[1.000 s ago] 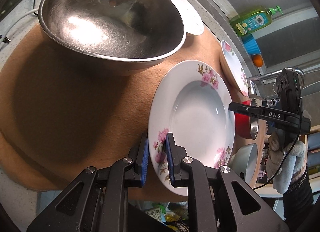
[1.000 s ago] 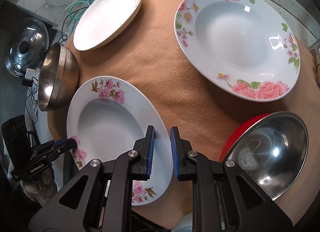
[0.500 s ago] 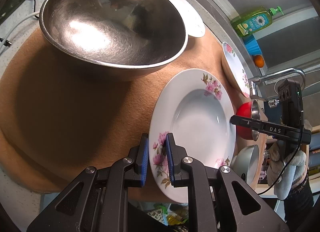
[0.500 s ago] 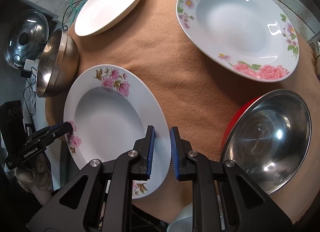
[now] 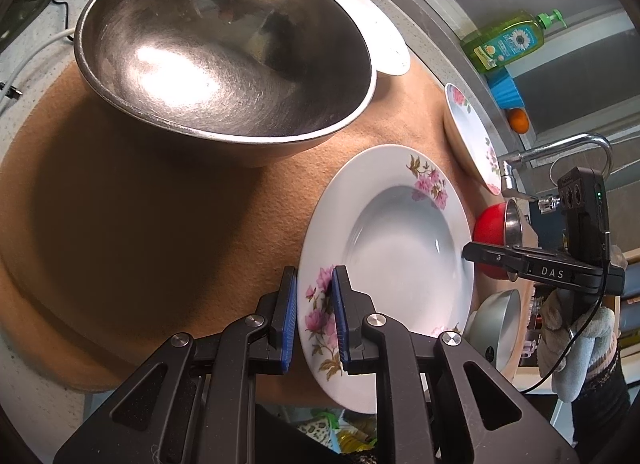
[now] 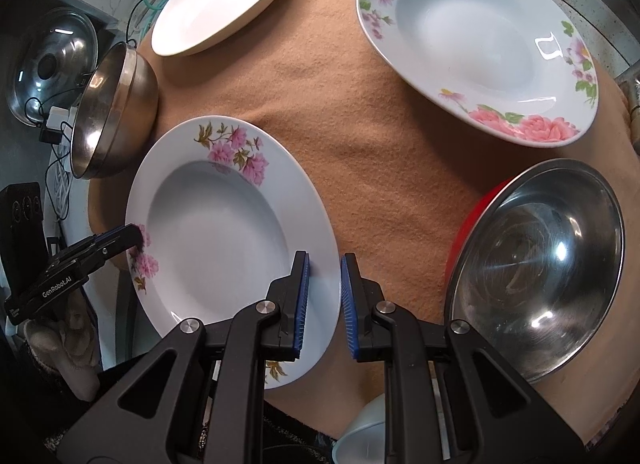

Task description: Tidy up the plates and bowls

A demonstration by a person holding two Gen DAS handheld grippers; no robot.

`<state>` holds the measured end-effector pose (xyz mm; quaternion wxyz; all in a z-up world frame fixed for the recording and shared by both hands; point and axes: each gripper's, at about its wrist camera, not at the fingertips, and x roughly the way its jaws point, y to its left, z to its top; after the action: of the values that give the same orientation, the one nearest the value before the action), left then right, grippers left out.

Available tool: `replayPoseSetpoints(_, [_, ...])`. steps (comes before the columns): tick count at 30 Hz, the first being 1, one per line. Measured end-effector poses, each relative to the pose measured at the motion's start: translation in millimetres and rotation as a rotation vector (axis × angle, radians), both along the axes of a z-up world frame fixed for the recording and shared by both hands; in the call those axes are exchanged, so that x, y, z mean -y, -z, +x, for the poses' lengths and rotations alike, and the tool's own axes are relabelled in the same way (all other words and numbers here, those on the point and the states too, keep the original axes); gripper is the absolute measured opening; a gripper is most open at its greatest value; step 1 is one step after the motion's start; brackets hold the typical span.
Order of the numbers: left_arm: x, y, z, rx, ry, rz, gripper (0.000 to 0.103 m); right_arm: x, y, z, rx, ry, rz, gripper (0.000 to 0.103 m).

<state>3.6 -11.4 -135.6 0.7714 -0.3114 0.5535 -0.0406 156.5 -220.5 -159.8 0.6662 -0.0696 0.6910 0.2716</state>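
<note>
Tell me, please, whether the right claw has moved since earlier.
Yes: in the left wrist view the right claw has slid down-frame against the red steel-lined bowl, toward the camera.

The left gripper (image 5: 315, 314) has its two blue-padded jaws close together, pinching the rim of the plate (image 5: 400, 248) between them. The right gripper (image 6: 324, 304) does the same on the far side of that plate, one jaw on top of the rim and one outside it. Both grippers point toward each other. A hand in a grey glove (image 5: 576, 348) holds the right gripper. Another gloved hand (image 6: 64, 340) holds the left one.
</note>
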Motion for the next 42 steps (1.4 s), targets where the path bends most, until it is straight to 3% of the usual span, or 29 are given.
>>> replayPoseSetpoints(16, [-4.4,1.2,3.8,0.002,0.02,0.015,0.017,0.1,0.1,-1.3,0.012,-0.015,-0.003,0.016])
replayPoseSetpoints(32, [-9.3,-7.0,2.7,0.005,0.047,0.061,0.017,23.1,-33.1,1.7,0.126,0.113,0.068,0.017])
replayPoseSetpoints(36, [-11.2,-16.3,-0.7,0.027,0.058,0.082,0.017,30.2,-48.9,-1.6,0.185,0.148,0.093,0.04])
replayPoseSetpoints(42, [-13.3,-35.5,-2.3,0.075,0.079,0.115,0.017,45.7,-70.6,-2.4,0.233,0.246,0.162,0.041])
